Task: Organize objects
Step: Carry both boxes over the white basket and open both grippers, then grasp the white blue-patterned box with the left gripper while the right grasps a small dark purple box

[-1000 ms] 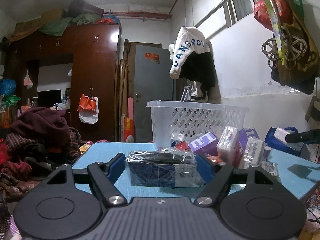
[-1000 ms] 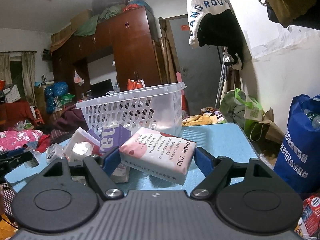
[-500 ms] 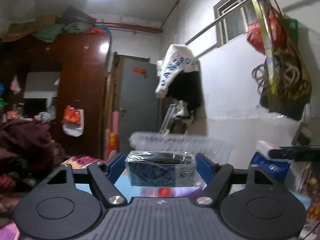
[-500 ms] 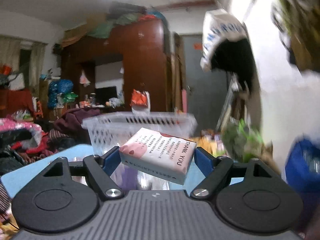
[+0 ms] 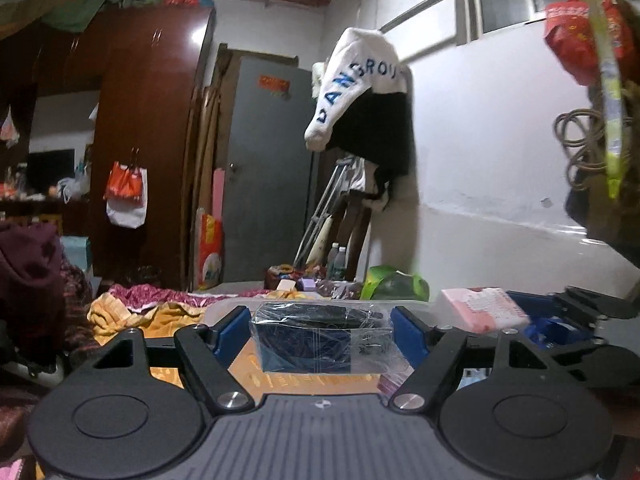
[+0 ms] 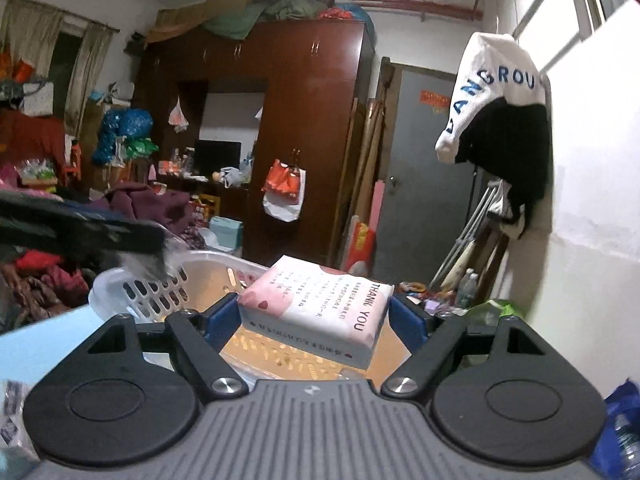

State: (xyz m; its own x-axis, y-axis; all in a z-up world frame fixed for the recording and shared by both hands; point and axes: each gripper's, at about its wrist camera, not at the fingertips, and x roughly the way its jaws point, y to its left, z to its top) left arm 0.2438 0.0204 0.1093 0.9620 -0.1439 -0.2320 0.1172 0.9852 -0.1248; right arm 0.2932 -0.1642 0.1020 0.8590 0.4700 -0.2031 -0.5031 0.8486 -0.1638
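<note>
White basket [image 6: 200, 280] below tissue pack [image 6: 316, 312].

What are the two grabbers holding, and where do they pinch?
Left gripper pinches the dark wrapped box by its ends; right gripper pinches the pink tissue pack likewise.

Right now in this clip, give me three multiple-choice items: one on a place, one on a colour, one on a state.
1. Where is the pink-and-white tissue pack?
A. on the blue table
B. above the white basket
C. inside the wardrobe

2. What colour are the pads of the right hand-held gripper?
A. blue
B. red
C. yellow

3. What is the left hand-held gripper doing?
A. open, holding nothing
B. shut on a bottle
C. shut on the plastic-wrapped dark box

Answers: 1 B, the basket floor shows beneath the pack; 2 A, blue pads flank the pack; 3 C, both pads press the box's sides.
</note>
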